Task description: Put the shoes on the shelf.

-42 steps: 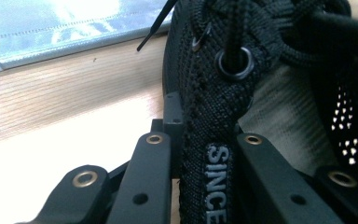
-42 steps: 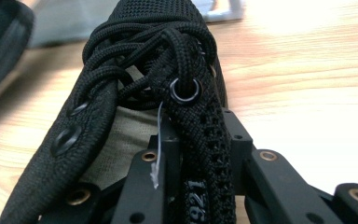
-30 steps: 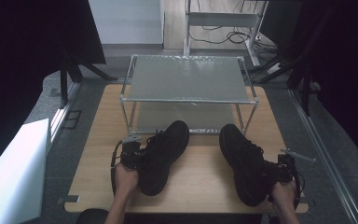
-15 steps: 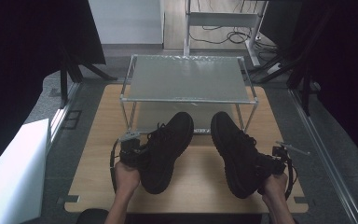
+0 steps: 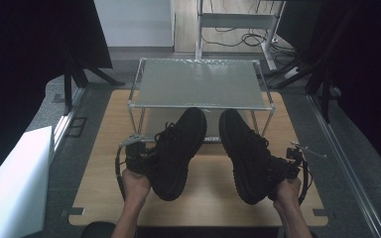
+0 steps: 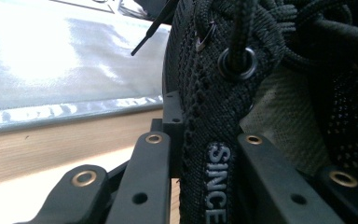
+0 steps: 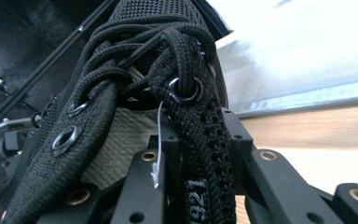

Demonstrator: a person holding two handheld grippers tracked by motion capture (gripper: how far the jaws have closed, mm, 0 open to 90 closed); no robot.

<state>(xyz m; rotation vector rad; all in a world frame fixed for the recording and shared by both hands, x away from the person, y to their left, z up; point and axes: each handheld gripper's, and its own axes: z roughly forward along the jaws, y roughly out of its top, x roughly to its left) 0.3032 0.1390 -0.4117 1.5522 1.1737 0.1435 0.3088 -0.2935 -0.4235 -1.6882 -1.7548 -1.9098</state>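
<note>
From above the near edge we overlook the tabletop (image 5: 99, 188); both gripper views sit close, sharing its rack (image 5: 198, 82).

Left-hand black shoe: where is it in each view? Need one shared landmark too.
High view: the left shoe is left of centre, toe toward the metal shelf, heel side at the left gripper.
Left gripper view: its collar edge, lettered SINCE, is clamped between the jaws, centre to right.
Right gripper view: I can't make it out here.
Shared landmark: the metal shelf.
</note>
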